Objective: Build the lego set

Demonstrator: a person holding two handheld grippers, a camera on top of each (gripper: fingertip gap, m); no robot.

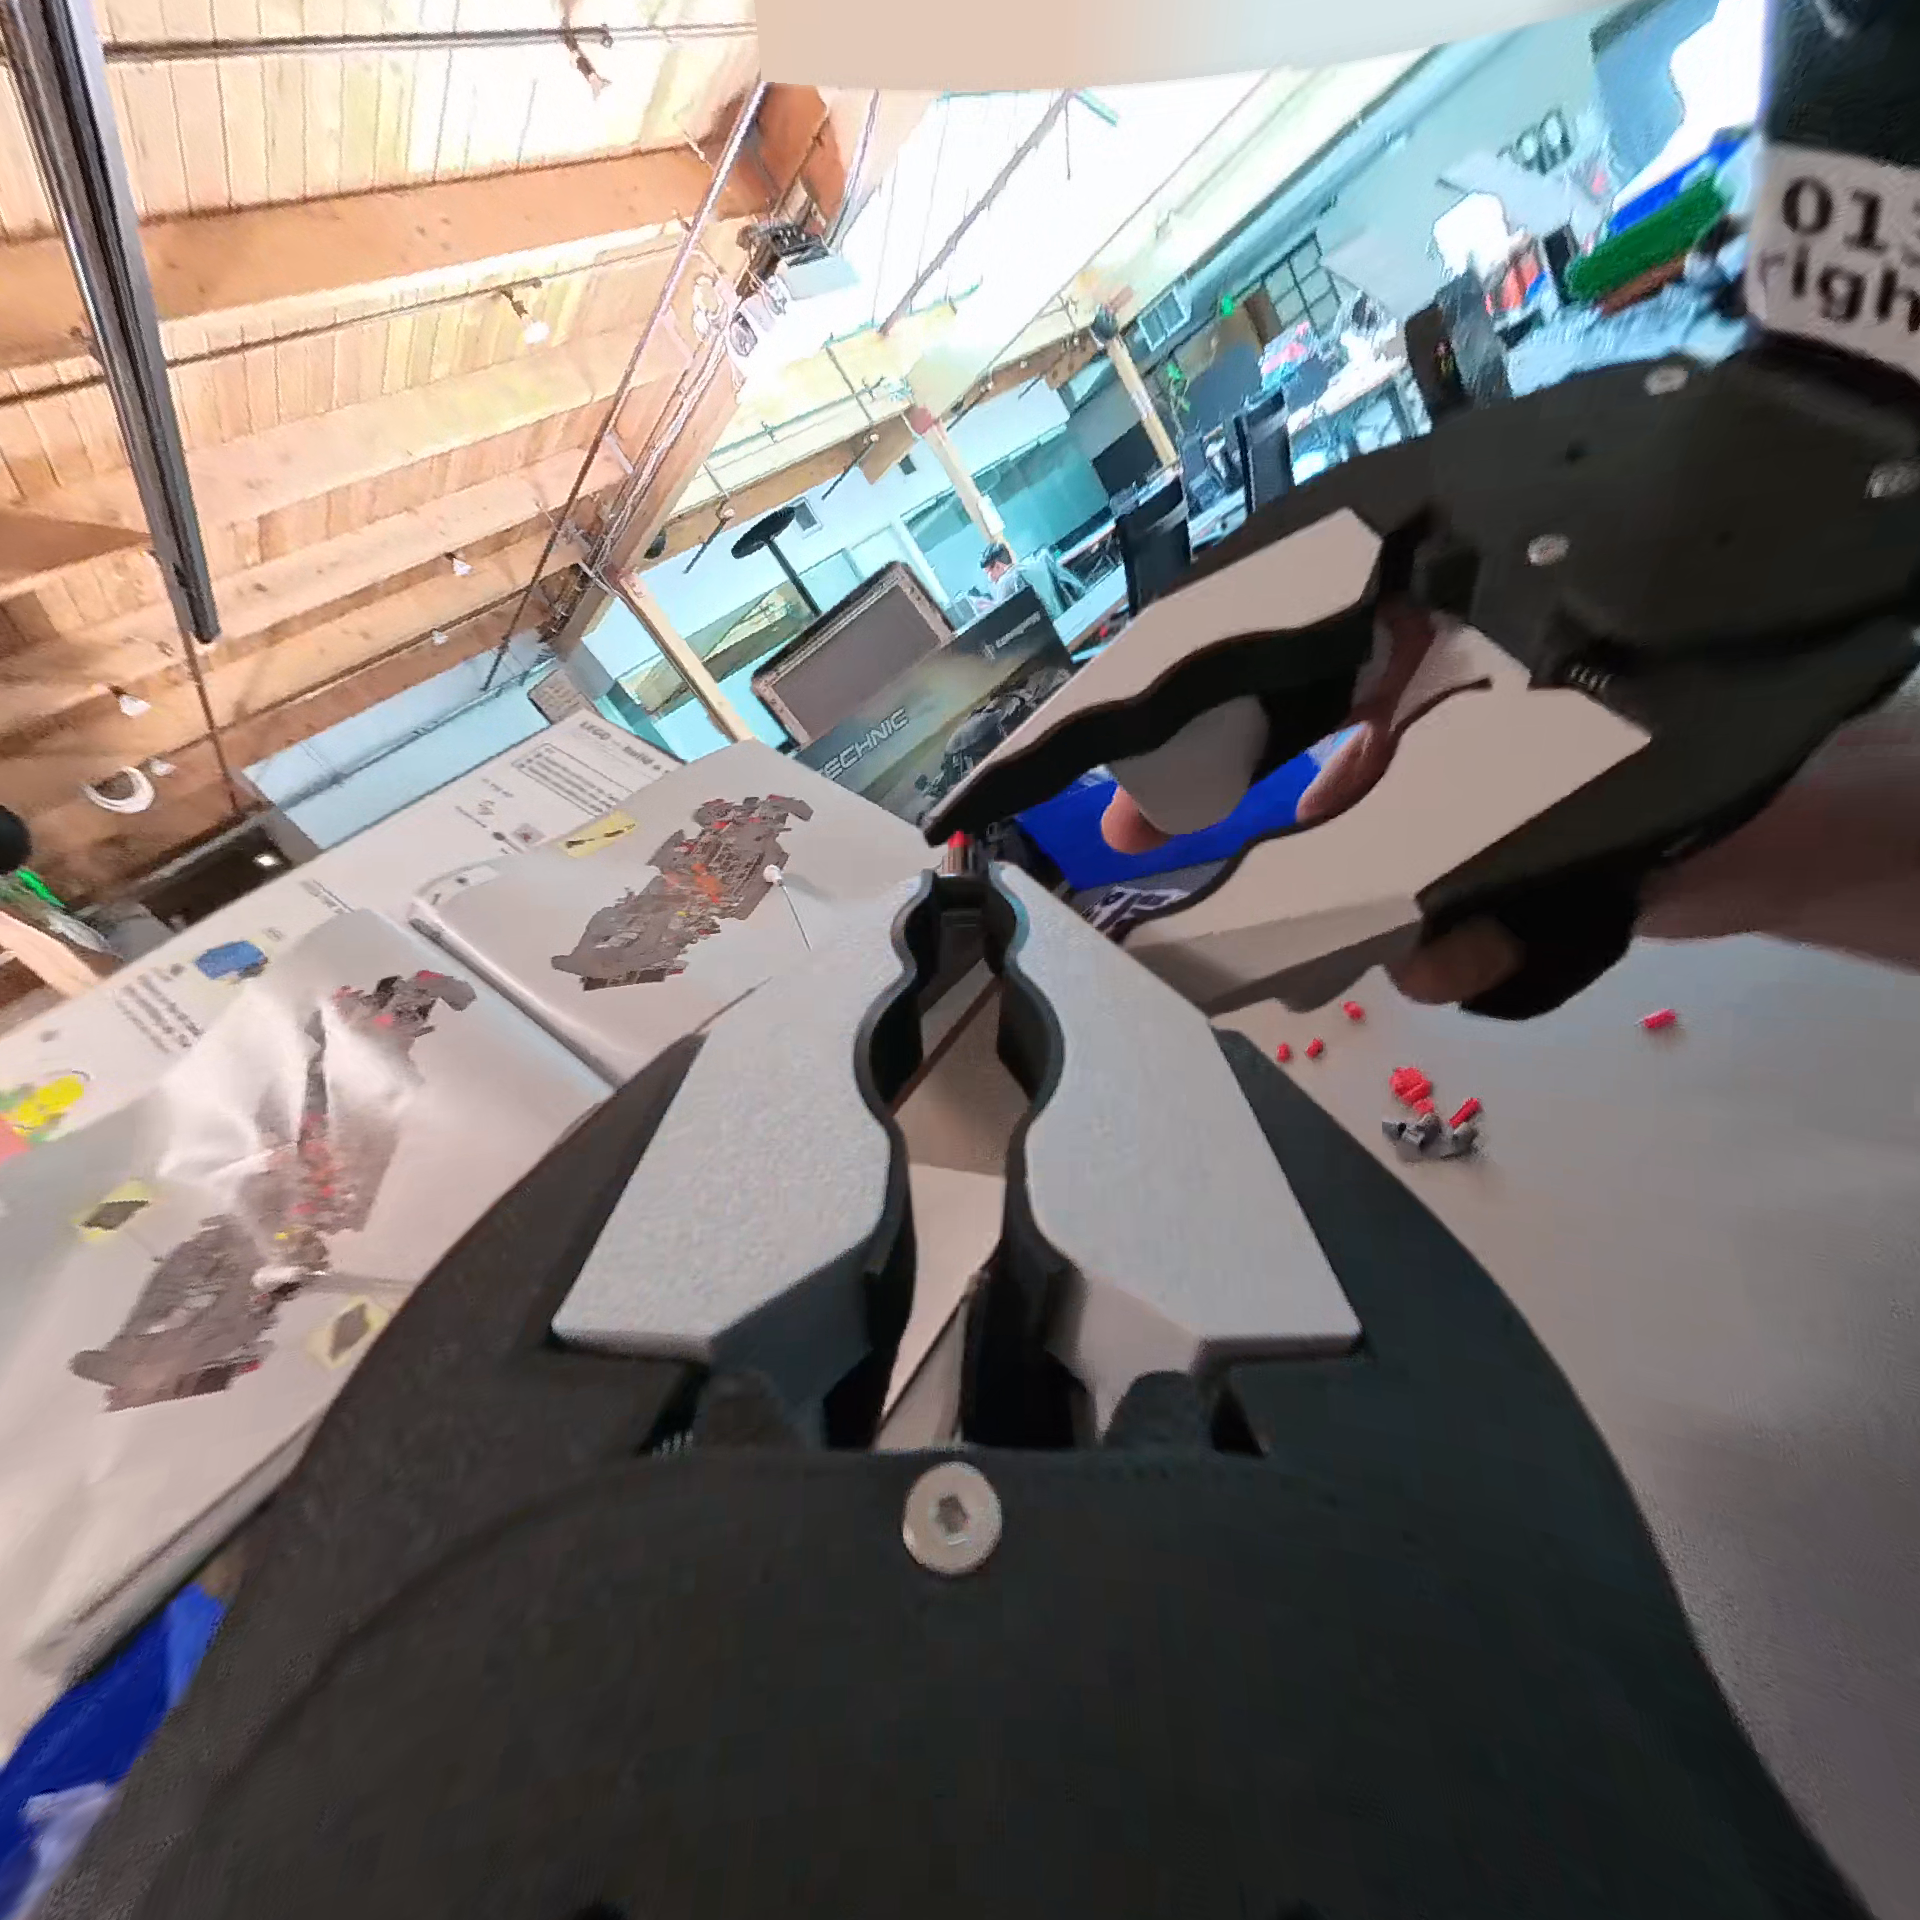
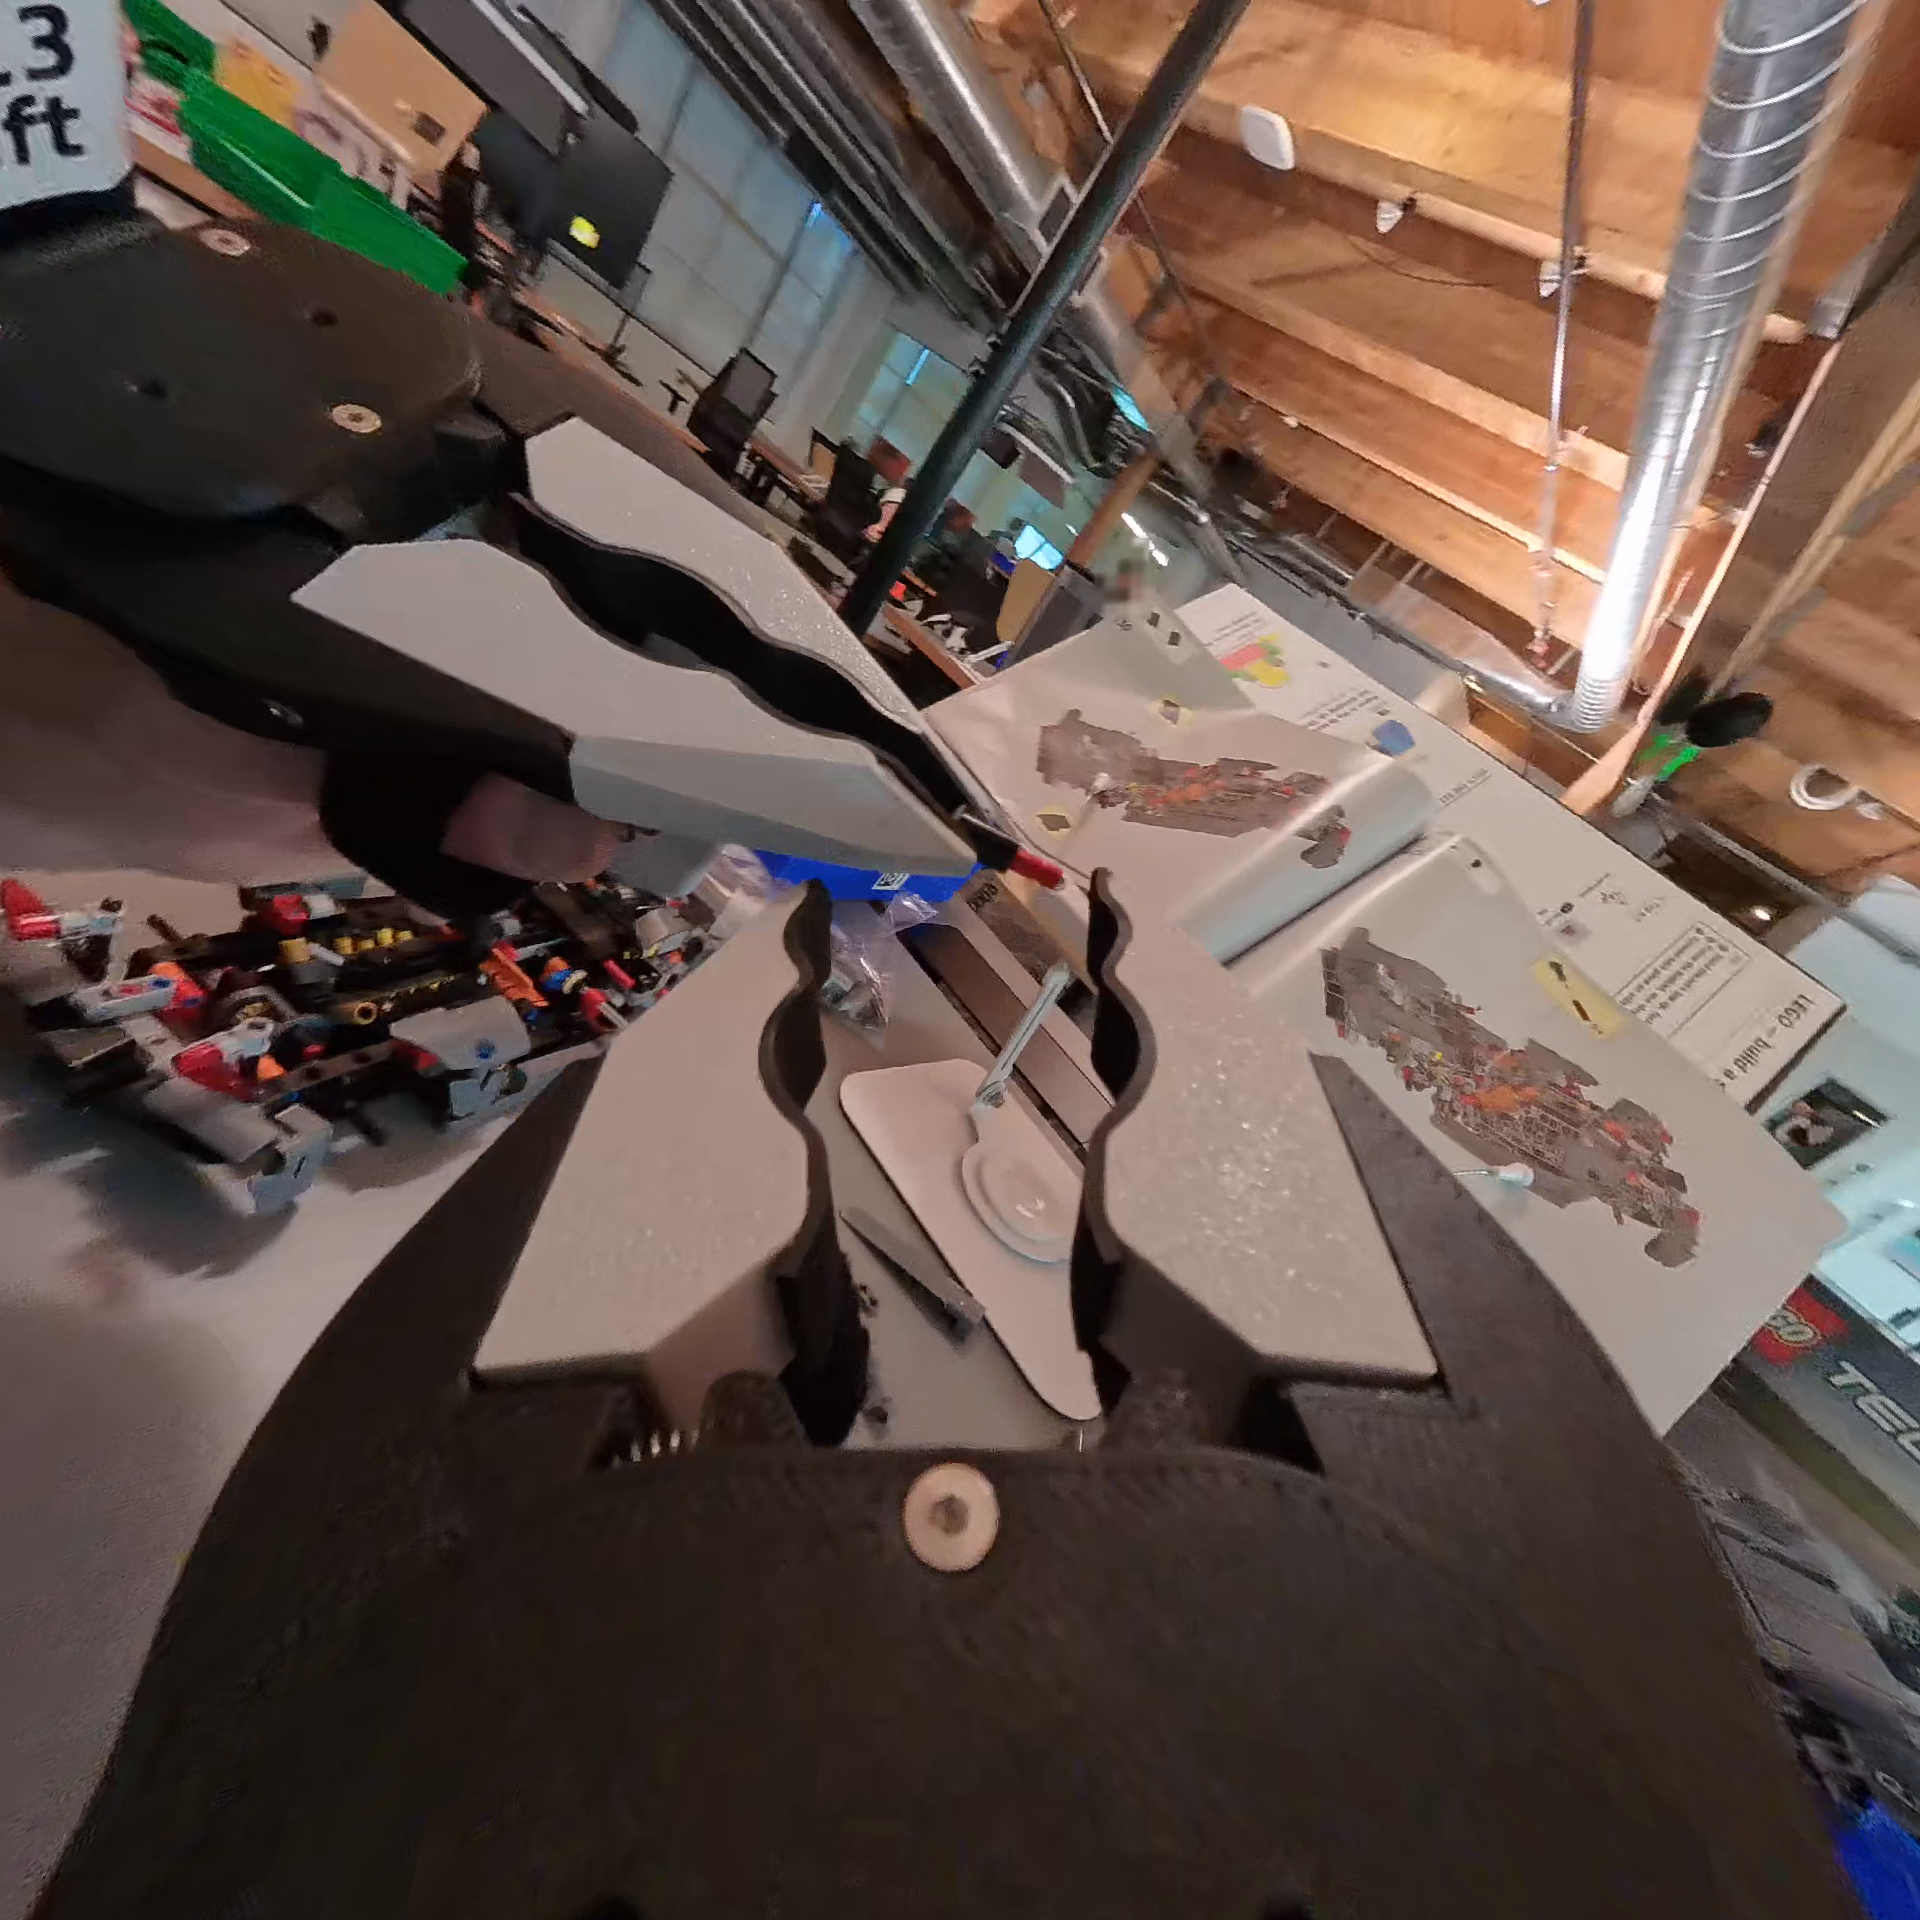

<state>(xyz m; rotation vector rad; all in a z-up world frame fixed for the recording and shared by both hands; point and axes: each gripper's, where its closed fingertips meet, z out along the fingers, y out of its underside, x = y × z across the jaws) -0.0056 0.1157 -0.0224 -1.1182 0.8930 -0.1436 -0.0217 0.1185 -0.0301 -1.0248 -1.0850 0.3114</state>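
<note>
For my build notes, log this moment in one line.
left gripper: shut on black-and-red pin | right gripper: open beside it

Printed writing noted, wording not copied:
- white label (image 1: 1839, 249), upper right, left wrist view; black characters.
- white label (image 2: 52, 104), upper left, right wrist view.
- instruction sheet (image 2: 1683, 977), right: small print.
- dark box (image 1: 914, 727), centre: pale lettering.

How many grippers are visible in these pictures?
2. The left gripper is shut on a small black pin with a red tip. The right gripper, open, faces it just beside that pin. None seems hidden.
</note>
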